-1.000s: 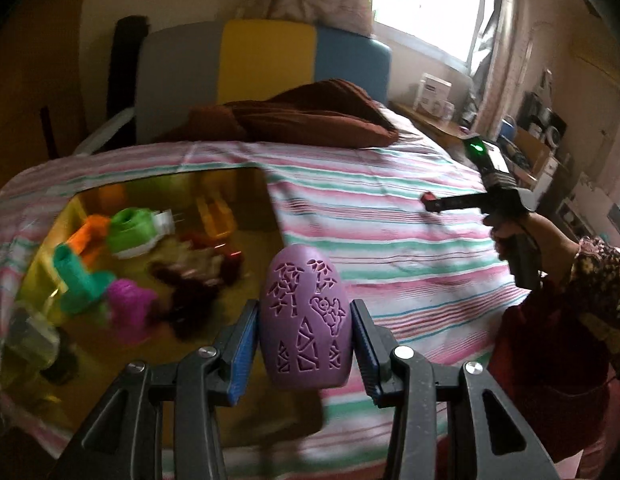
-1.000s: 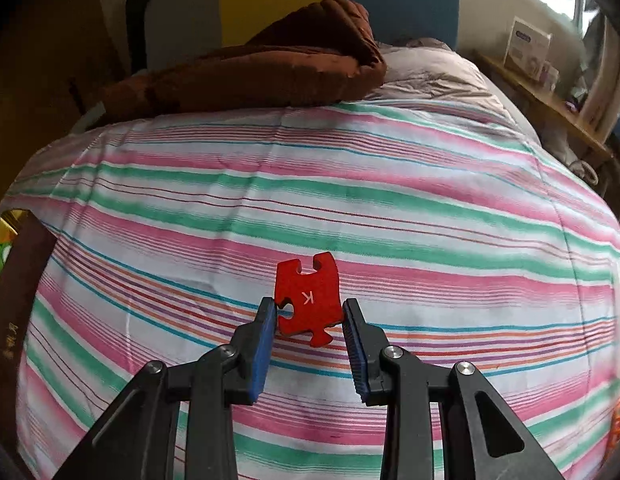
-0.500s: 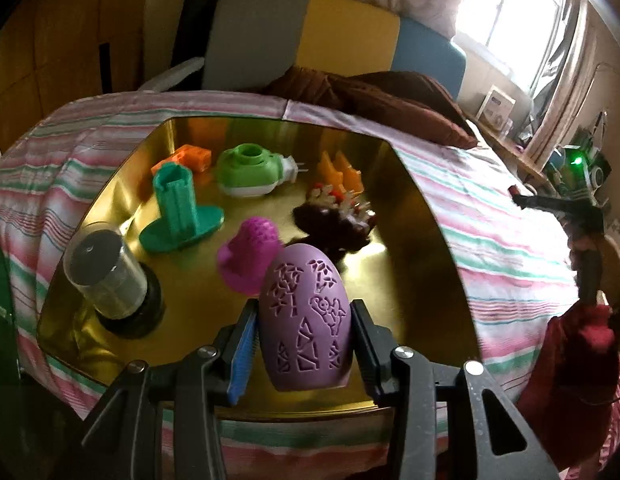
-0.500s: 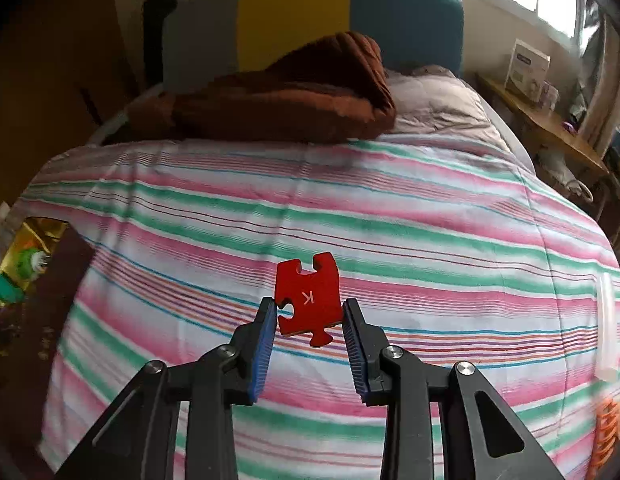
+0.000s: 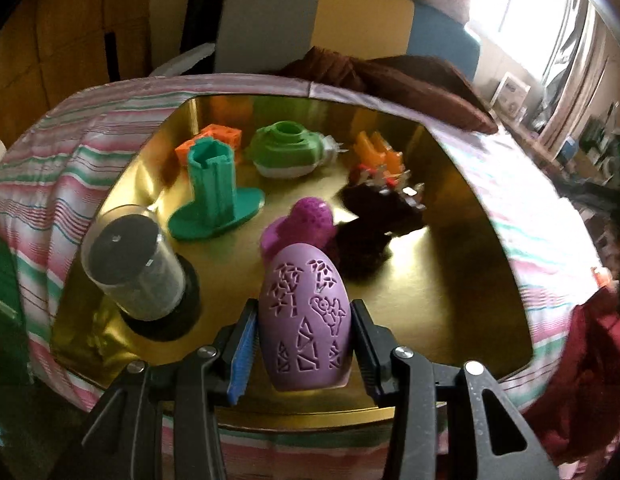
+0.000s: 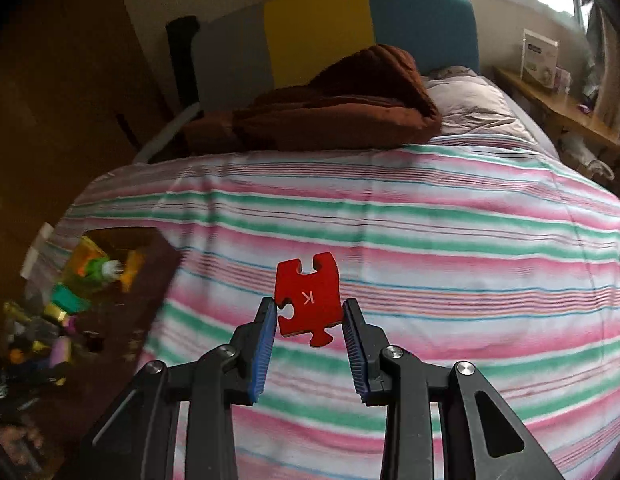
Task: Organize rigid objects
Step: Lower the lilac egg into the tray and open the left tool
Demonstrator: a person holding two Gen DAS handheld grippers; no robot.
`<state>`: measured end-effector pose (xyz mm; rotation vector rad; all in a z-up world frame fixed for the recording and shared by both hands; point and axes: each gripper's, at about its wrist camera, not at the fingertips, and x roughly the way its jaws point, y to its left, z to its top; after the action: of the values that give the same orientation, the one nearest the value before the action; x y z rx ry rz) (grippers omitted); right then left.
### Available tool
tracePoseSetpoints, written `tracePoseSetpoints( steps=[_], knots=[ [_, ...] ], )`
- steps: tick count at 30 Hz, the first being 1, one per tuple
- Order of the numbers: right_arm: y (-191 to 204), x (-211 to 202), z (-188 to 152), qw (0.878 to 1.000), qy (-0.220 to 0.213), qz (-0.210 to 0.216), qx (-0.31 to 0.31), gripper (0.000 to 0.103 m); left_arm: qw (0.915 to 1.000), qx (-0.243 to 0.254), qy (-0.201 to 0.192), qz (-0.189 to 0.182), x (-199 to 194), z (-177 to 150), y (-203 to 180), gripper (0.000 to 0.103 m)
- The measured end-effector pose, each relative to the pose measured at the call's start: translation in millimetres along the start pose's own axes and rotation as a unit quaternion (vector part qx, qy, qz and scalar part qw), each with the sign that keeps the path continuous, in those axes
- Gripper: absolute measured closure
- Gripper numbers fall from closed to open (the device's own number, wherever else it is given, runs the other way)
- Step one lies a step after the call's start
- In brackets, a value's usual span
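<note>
My left gripper (image 5: 304, 334) is shut on a lilac egg-shaped shell (image 5: 304, 316) with cut-out patterns, held above the near part of a gold tray (image 5: 450, 292). In the tray stand a teal tower on a round base (image 5: 214, 196), a green and white round toy (image 5: 288, 152), an orange block (image 5: 220, 138), orange pieces (image 5: 380, 154), a magenta dome (image 5: 306, 220), a dark spiky figure (image 5: 384, 208) and a clear cylinder with dark contents (image 5: 136, 268). My right gripper (image 6: 310, 322) is shut on a red puzzle piece marked K (image 6: 308, 296), above the striped bedspread (image 6: 450, 240).
A brown pillow (image 6: 330, 108) lies at the head of the bed before a grey, yellow and blue headboard (image 6: 322, 28). A shelf with boxes (image 6: 546, 76) runs along the right wall. The tray with toys (image 6: 94, 276) shows at the right wrist view's left edge. A person's dark red sleeve (image 5: 590, 360) is at right.
My left gripper swung left from over the bedspread to over the tray and sank closer, still gripping the egg. My right gripper rose and drew back with the puzzle piece; the tray came into its view.
</note>
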<state>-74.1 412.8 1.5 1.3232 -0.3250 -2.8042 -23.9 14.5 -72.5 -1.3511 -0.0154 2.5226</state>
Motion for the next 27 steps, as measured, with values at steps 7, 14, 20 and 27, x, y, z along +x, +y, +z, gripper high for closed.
tracePoseSetpoints(
  steps=[7,14,20,27],
  knots=[
    [55,-16,-14,0.999,-0.013,0.050,-0.014,0.069,0.9996,0.000,0.010,0.027,9,2,4,0.058],
    [106,-25,-37,0.995,-0.020,0.093,-0.024,0.069,0.9996,-0.023,-0.010,-0.012,-2,-1,6,0.057],
    [136,-21,-54,0.992,-0.004,0.125,-0.026,0.069,0.9976,-0.054,-0.041,-0.016,-19,-6,8,0.057],
    [164,-8,-69,0.988,0.019,0.148,-0.037,0.069,0.9922,-0.091,-0.085,-0.009,-44,-11,14,0.056]
  ],
)
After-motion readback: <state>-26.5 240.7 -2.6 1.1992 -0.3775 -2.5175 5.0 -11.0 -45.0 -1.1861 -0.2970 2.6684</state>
